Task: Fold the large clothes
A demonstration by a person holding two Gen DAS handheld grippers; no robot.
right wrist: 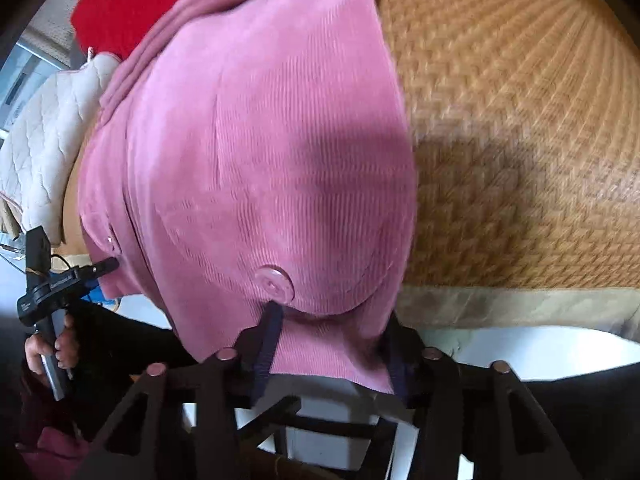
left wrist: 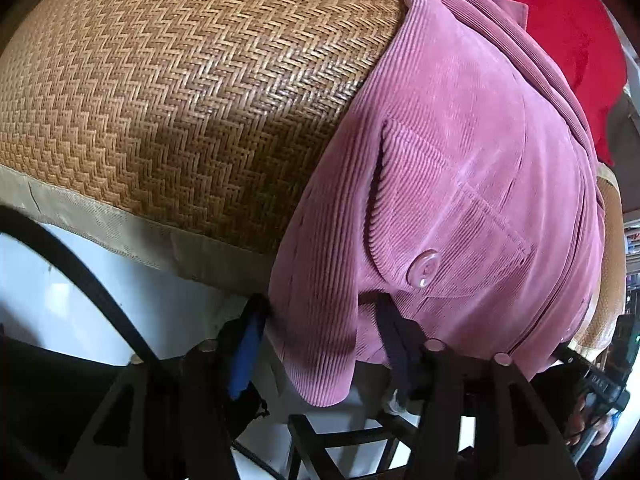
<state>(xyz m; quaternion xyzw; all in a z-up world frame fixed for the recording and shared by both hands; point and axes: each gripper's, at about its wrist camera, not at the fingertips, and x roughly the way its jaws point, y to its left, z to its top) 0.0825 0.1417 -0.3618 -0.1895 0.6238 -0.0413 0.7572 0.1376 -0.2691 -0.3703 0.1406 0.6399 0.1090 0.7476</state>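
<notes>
A pink corduroy garment [left wrist: 460,160] [right wrist: 260,140] lies on a woven rattan mat [left wrist: 180,100] [right wrist: 520,140], its hem hanging over the mat's near edge. A buttoned pocket [left wrist: 424,266] shows near one hem corner and another [right wrist: 276,284] near the other. My left gripper [left wrist: 324,332] straddles one hem corner: the cloth hangs loosely between the spread fingers, not pinched. My right gripper [right wrist: 332,344] straddles the other corner the same way, jaws apart. In the right wrist view the left gripper [right wrist: 104,266] appears at the far left, held by a hand [right wrist: 52,352].
A red cloth [left wrist: 560,40] [right wrist: 132,0] lies beyond the garment. A white quilted pad [right wrist: 48,140] sits beside it. The mat has a beige fabric border [left wrist: 120,224] [right wrist: 520,304] above a white side. A black strap [left wrist: 80,272] curves at the lower left.
</notes>
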